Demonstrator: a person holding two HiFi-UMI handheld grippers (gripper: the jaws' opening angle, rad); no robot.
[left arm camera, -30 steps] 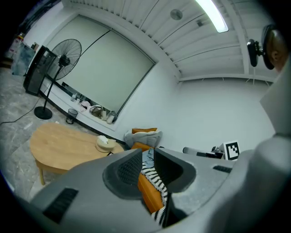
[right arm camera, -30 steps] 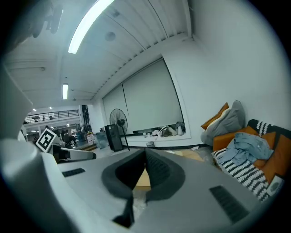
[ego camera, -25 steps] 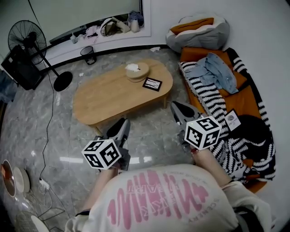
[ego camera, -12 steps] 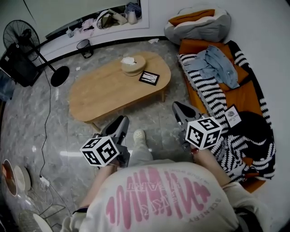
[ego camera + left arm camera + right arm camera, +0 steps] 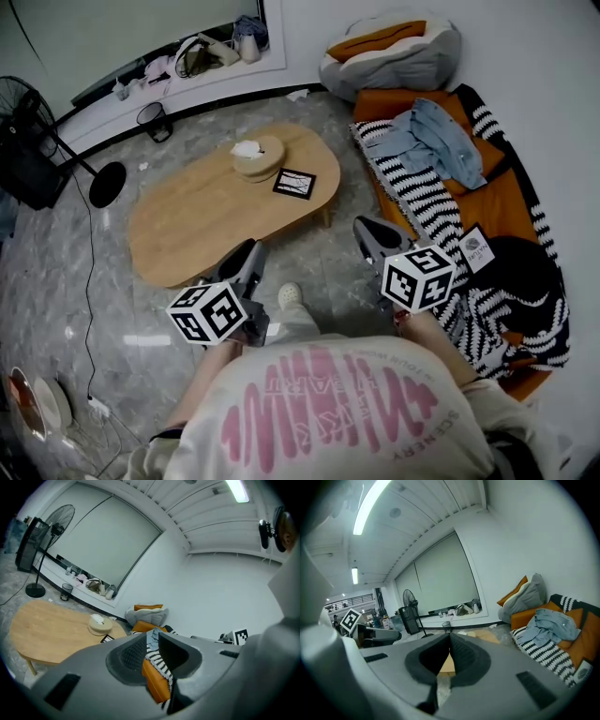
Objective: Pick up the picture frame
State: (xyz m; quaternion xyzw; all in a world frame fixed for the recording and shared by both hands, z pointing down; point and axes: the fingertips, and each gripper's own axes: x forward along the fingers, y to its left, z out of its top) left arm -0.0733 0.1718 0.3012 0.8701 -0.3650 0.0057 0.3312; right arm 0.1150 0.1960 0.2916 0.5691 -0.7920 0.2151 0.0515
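Observation:
The picture frame (image 5: 294, 183), small and black-edged with a white picture, lies flat on the oval wooden coffee table (image 5: 187, 220) near its right end, beside a round tissue holder (image 5: 255, 157). Both grippers hang over the floor short of the table's near edge, with nothing held. My left gripper (image 5: 251, 255) points toward the table, its jaws a narrow gap apart and empty. My right gripper (image 5: 367, 231) is shut and empty, close to the sofa. In the left gripper view the picture frame (image 5: 107, 638) peeks out just left of the jaws.
An orange sofa (image 5: 506, 202) with a striped blanket (image 5: 427, 197), a denim jacket (image 5: 433, 141) and cushions (image 5: 389, 52) runs along the right. A standing fan (image 5: 37, 150) and a bin (image 5: 152, 120) are far left. The person's shoe (image 5: 290, 295) rests on the marble floor.
The person has stepped toward the table and a shoe has come into view. Both grippers have moved forward with the body; neither gripper's jaws have visibly changed.

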